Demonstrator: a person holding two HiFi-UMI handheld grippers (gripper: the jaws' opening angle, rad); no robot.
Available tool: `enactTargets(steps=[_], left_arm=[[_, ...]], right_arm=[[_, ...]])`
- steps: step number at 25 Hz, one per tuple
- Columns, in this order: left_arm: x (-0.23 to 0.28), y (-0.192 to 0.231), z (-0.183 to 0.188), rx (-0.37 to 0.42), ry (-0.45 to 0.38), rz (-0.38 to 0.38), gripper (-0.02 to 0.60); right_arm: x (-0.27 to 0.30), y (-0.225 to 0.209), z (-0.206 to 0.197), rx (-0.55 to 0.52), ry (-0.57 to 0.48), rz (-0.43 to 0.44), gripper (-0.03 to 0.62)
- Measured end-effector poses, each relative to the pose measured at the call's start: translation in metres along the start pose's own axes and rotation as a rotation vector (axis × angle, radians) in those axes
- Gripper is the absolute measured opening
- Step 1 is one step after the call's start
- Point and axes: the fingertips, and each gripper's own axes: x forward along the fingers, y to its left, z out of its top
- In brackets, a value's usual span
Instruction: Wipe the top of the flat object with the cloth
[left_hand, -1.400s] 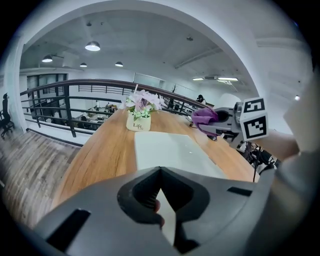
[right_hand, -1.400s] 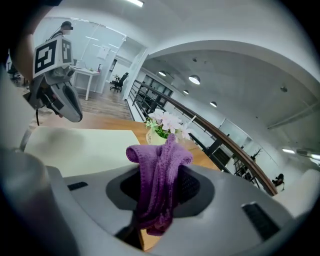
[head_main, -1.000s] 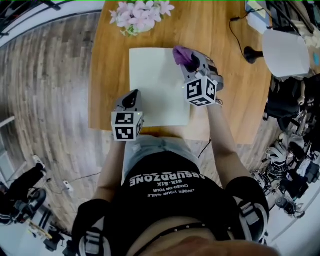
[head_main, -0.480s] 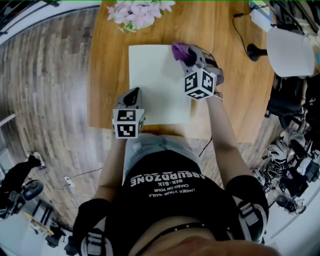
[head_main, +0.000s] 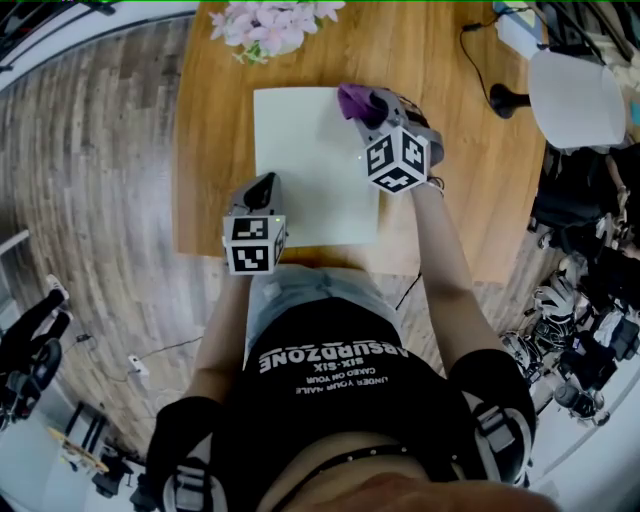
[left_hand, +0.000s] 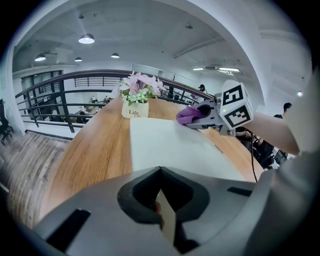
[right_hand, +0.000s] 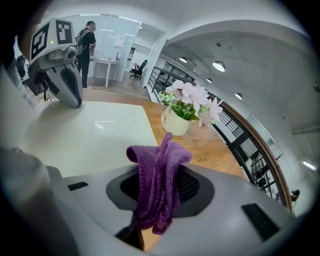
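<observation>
Change: the cloth (head_main: 352, 98) has crept a touch farther up and inward at the far right corner of the board (head_main: 310, 170) over the last second. The left tool (head_main: 263, 188) hasn't budged.
Meaning: the wipe looks under way but early, I'd say. Only that far corner has had attention, and most of the pale top seems still to be swept.
Left tool: nearest the person, jaws closed together with nothing plainly between them, tip down at the board's near left edge (a steadying prop, by the look of it).
Left arm: tucked in close to the body, forearm short and low.
Board: flat on the wooden surface (head_main: 215, 150), near edge toward the person.
Right tool (right_hand: 160, 187): clamped on the purple cloth, which bunches up out of the jaws.
Right arm: stretched forward along the board's right side, tool pointing away and slightly inward.
Cloth: over the far right corner. Whether it presses the top or rides just above it, I can't tell.
Flowers (head_main: 275, 25): potted at the surface's far edge, beyond the board and clear of it.
</observation>
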Motion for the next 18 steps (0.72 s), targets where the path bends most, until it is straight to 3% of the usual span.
enactTargets(steps=[18], left_arm=[[-0.002,-0.001,-0.001,0.005,-0.021,0.009,0.012]], right_arm=[[-0.012,0.016,-0.002,0.035,-0.007,0.016,0.127]])
